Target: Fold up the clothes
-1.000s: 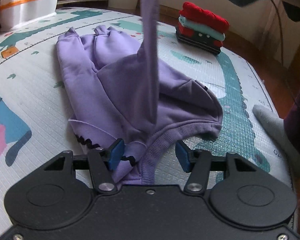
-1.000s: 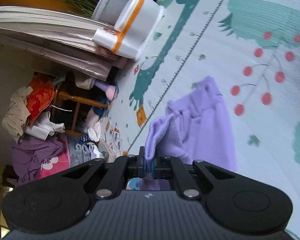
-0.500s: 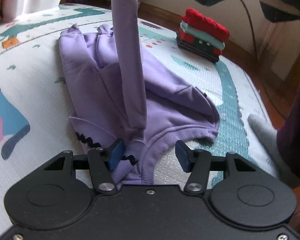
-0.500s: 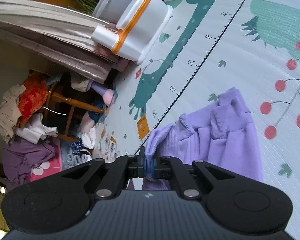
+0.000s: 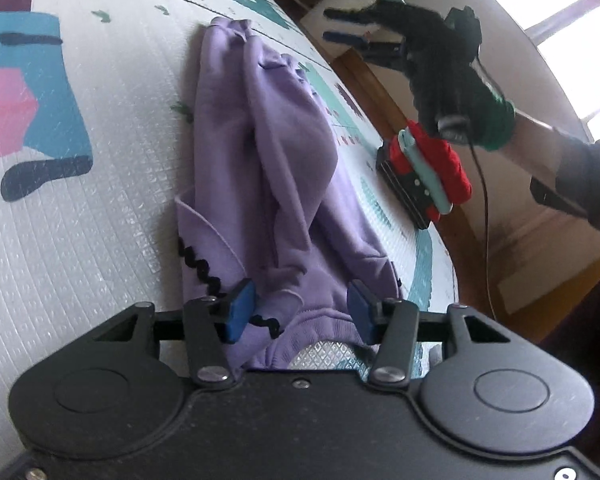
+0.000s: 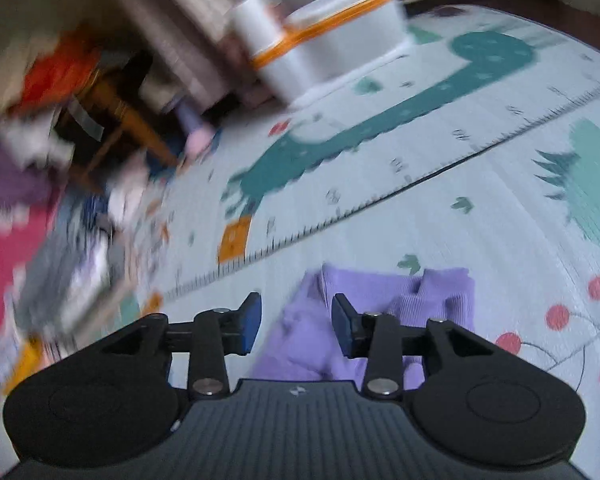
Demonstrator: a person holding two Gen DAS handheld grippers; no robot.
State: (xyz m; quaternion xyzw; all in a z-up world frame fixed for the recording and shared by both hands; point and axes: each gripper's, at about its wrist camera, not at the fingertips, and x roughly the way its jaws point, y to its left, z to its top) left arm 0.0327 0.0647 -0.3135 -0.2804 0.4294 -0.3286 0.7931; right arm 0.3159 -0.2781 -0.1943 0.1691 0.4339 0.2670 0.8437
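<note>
A purple sweatshirt [image 5: 268,168] lies lengthwise on the play mat [image 5: 100,216], one sleeve laid along its body. My left gripper [image 5: 300,308] sits low at its near hem. Its jaws are closing, with the ribbed hem and black zigzag trim between the blue pads [image 5: 242,308], which do not pinch it. In the left wrist view my right gripper [image 5: 332,24] hovers above the far end, holding nothing. In its own blurred view the right gripper [image 6: 296,320] has its jaws opening over the purple cuffs [image 6: 400,296], nothing gripped.
A folded stack of red, teal and black clothes [image 5: 424,172] sits at the mat's right edge by the wooden floor. A white bin with an orange band [image 6: 332,52] stands at the mat's far side. Loose clothes and a wooden chair [image 6: 112,112] crowd the left.
The right gripper has let go of the raised sleeve, which now lies on the sweatshirt, and its jaws have parted. Both cameras have rolled, and the left gripper has shifted along the hem.
</note>
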